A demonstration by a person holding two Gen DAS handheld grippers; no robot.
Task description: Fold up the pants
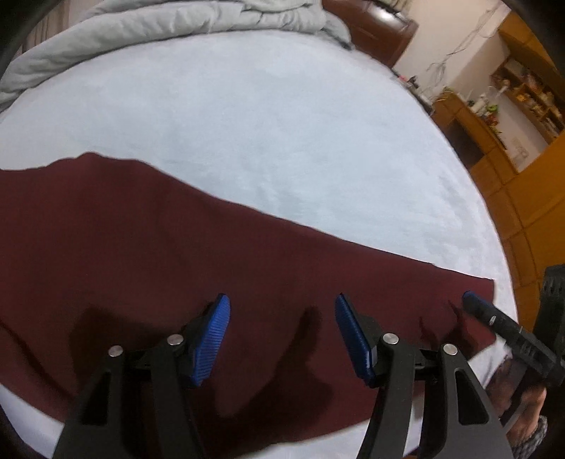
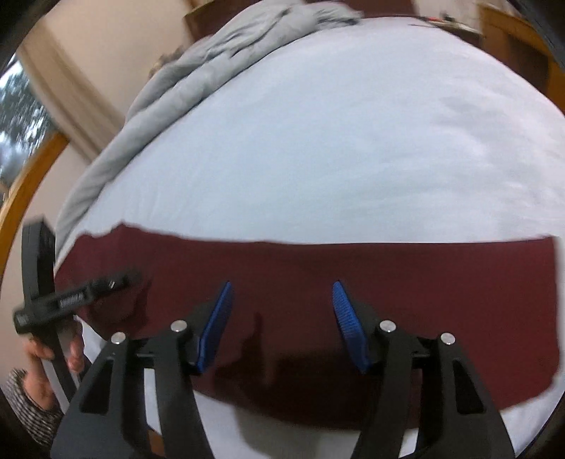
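Dark maroon pants (image 1: 141, 254) lie flat across the near part of a light blue bed sheet (image 1: 265, 123). My left gripper (image 1: 281, 300) hovers over the cloth with its blue pads apart and nothing between them; its shadow falls on the fabric. One blue-tipped finger (image 1: 475, 303) of the right gripper shows by the pants' right end. In the right wrist view the pants (image 2: 423, 282) run as a band from left to right. My right gripper (image 2: 282, 286) is open above them and holds nothing. The left gripper's black finger (image 2: 88, 291) reaches over the pants' left end.
A grey duvet (image 1: 159, 28) (image 2: 197, 70) is bunched along the far side of the bed. Wooden shelves (image 1: 522, 106) stand beyond the bed's right edge. A window (image 2: 21, 123) is at the left. A hand (image 2: 39, 356) with a striped sleeve grips the left tool.
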